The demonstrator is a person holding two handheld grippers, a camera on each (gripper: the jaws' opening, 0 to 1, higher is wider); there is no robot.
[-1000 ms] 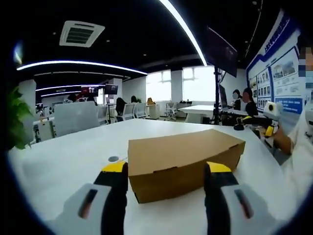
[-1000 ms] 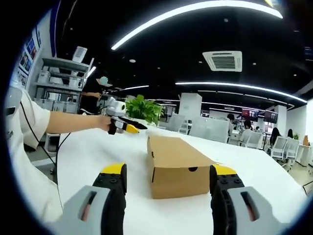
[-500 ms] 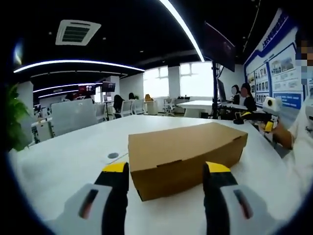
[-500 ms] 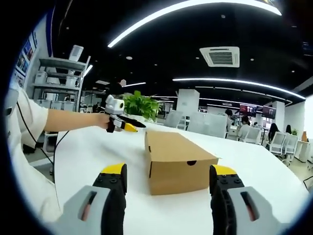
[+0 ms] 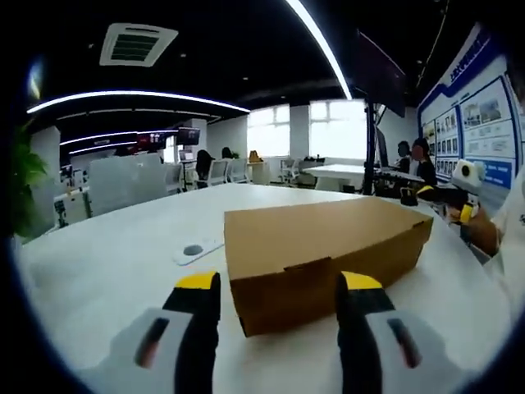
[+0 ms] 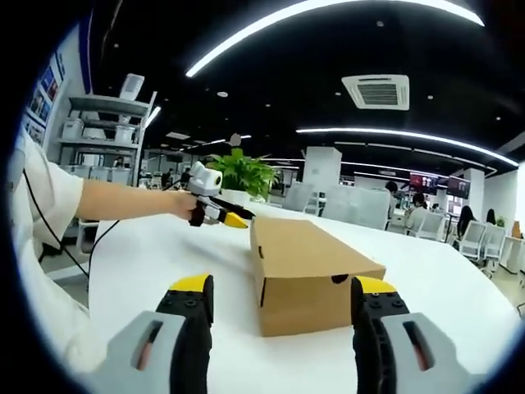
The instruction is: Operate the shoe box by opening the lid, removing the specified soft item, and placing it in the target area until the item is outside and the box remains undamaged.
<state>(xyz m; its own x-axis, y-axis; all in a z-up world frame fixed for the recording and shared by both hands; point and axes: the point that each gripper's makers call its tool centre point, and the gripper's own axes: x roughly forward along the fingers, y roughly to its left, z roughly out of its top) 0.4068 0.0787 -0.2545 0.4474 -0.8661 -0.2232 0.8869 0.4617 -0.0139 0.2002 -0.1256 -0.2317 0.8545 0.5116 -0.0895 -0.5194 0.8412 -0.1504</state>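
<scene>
Left gripper view: shoe box [image 5: 324,246] dead ahead of our left gripper [image 5: 279,287], lid down, long side with tab facing jaws. Jaws spread wide, nothing held. Right gripper [image 6: 283,291] same deal, gaping and empty, box end with finger hole just ahead. Cardboard looks light and easy to crush, so we'd lift lid by front lip. White table [image 5: 107,263] has plenty of room all round.
</scene>
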